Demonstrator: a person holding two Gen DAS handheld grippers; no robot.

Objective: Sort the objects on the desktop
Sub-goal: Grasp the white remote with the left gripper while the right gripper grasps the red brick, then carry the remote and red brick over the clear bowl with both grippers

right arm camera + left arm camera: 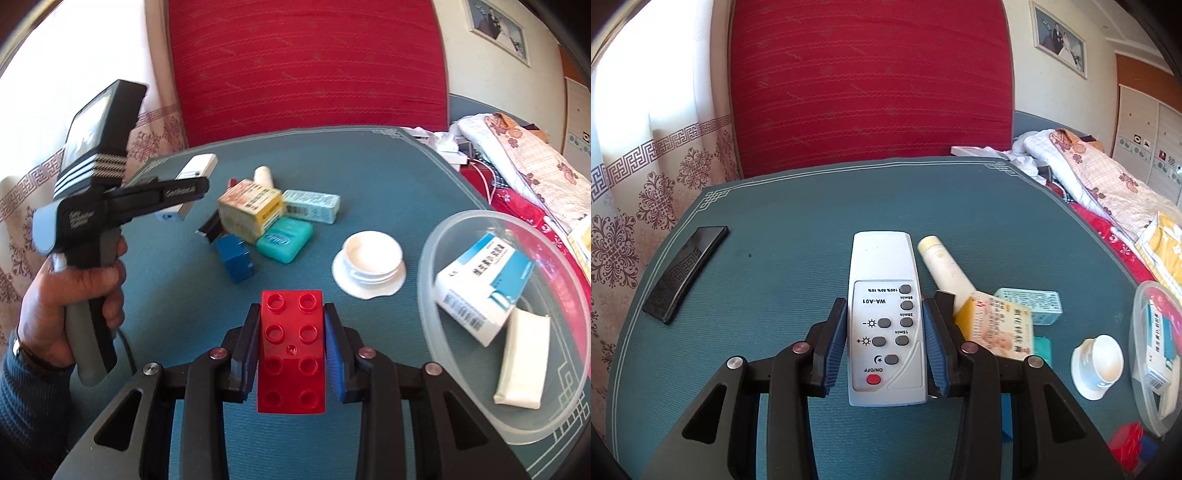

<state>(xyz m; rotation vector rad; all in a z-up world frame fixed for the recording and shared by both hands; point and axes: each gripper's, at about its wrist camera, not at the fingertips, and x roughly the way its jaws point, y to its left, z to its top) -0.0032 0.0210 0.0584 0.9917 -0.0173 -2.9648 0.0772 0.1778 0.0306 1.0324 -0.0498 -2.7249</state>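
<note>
My left gripper [884,306] is shut on a white remote control [882,266], pads pressed on its two long sides, buttons facing up. The right wrist view shows that gripper [184,194] at the left in a person's hand [74,295], with the remote [197,166] lifted over the teal table mat [369,166]. My right gripper [291,310] is shut on a red studded brick [291,332], held just above the mat. A clear plastic bowl [432,236] stands to its right and holds a blue-and-white box [480,284] and a cream packet [522,354].
A black phone [687,273] lies at the mat's left. Mid-table sit a cream tube [264,175], yellow box [251,210], pale green box [312,205], teal case [284,238], blue block [234,258] and white lid [369,262]. Bedding [517,158] is piled at the right.
</note>
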